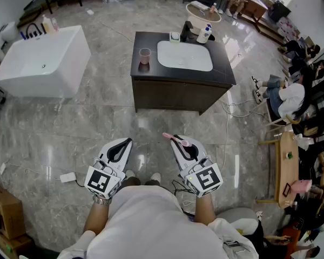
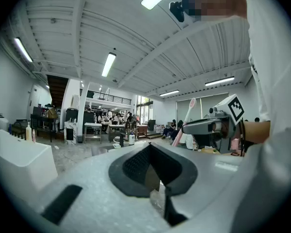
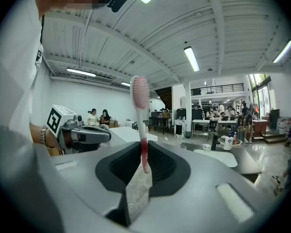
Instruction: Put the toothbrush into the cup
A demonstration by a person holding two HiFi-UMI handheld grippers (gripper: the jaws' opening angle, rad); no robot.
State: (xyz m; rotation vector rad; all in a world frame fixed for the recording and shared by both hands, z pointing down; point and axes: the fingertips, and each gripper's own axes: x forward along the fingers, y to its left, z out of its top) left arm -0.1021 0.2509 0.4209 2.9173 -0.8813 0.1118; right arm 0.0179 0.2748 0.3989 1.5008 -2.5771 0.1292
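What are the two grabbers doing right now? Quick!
Left gripper: closed, holding nothing.
Right gripper: closed on the pink toothbrush.

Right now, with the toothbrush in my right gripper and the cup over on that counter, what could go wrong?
The right gripper pinches the pink toothbrush only near its lower end; most of it stands free, so it may pivot or slip.
The pink cup stands near the dark counter's left edge; a misaimed brush could tip it or push it off.
A cable lies on the floor beside the counter: a trip risk.
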